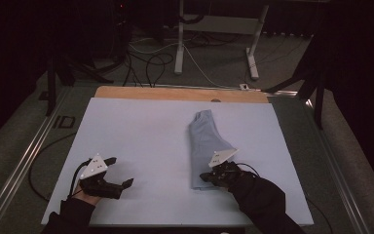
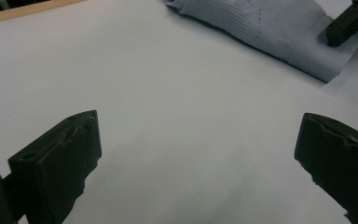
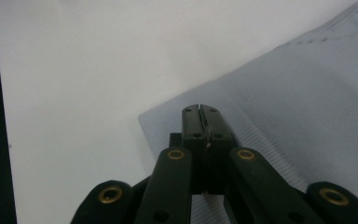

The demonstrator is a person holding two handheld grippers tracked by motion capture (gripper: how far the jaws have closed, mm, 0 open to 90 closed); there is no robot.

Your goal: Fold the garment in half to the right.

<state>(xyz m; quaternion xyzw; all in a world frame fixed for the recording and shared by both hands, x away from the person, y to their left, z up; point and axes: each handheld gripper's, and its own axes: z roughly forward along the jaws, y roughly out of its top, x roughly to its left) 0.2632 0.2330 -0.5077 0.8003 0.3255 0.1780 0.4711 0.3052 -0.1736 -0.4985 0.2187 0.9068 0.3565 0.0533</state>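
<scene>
A pale blue garment (image 1: pixel 207 141) lies folded into a long strip right of the mat's centre, its ribbed hem toward me. My right gripper (image 1: pixel 204 177) sits at the garment's near left corner. In the right gripper view its jaws (image 3: pixel 200 109) are pressed together just above the ribbed cloth (image 3: pixel 307 93), and I see no fold between them. The left gripper view shows the garment (image 2: pixel 270 28) at the top, with the right gripper (image 2: pixel 340 30) resting on its hem. My left gripper (image 1: pixel 121 170) is at the near left of the mat, open (image 2: pixel 198 154) over bare surface.
A light mat (image 1: pixel 141 136) covers the table, with a wooden edge (image 1: pixel 175 93) along the back. Beyond it are white desk legs (image 1: pixel 179 48) and cables on the dark floor. A metal rail (image 1: pixel 24 161) runs along the left side.
</scene>
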